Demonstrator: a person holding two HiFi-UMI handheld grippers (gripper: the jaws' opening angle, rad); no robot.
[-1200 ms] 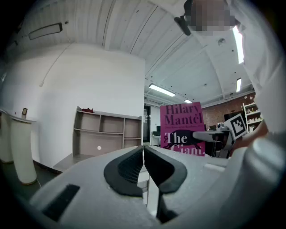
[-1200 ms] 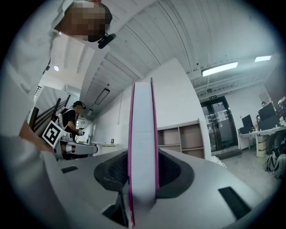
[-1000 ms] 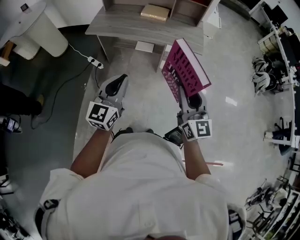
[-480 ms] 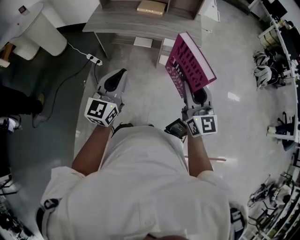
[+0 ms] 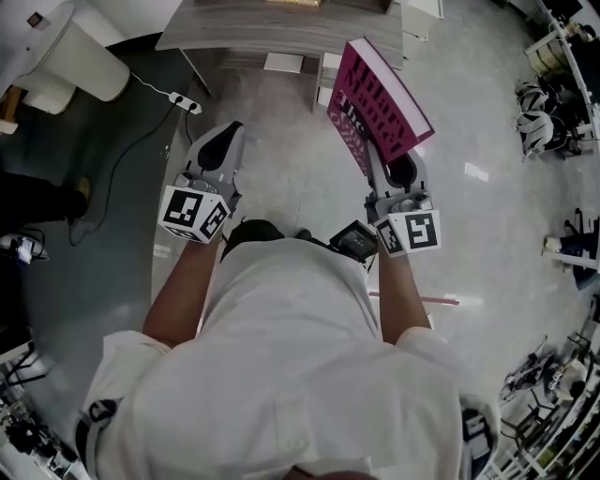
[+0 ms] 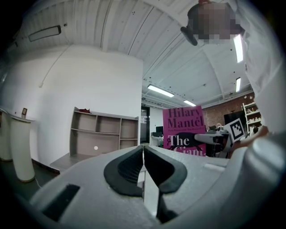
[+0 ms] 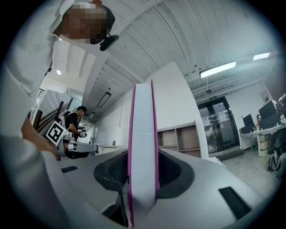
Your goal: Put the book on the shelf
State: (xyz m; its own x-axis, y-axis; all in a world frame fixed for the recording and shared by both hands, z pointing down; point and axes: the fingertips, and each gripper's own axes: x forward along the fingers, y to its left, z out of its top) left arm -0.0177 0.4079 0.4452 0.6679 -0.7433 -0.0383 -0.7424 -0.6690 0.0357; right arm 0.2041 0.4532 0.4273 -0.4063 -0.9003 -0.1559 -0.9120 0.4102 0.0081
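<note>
Gripping the magenta Hilary Mantel hardback [image 5: 380, 103] by its lower edge, the right gripper [image 5: 386, 171] has both jaws pressed on the covers, with the page block facing its own camera. In the last second the book has risen slightly, and the wooden shelf unit [image 5: 272, 23] has slid toward the top edge of the head view. I'd judge the carry unfinished: the book is in the air above the floor [image 5: 300, 169], well apart from the shelf. The left gripper [image 5: 223, 145] is closed on nothing.
</note>
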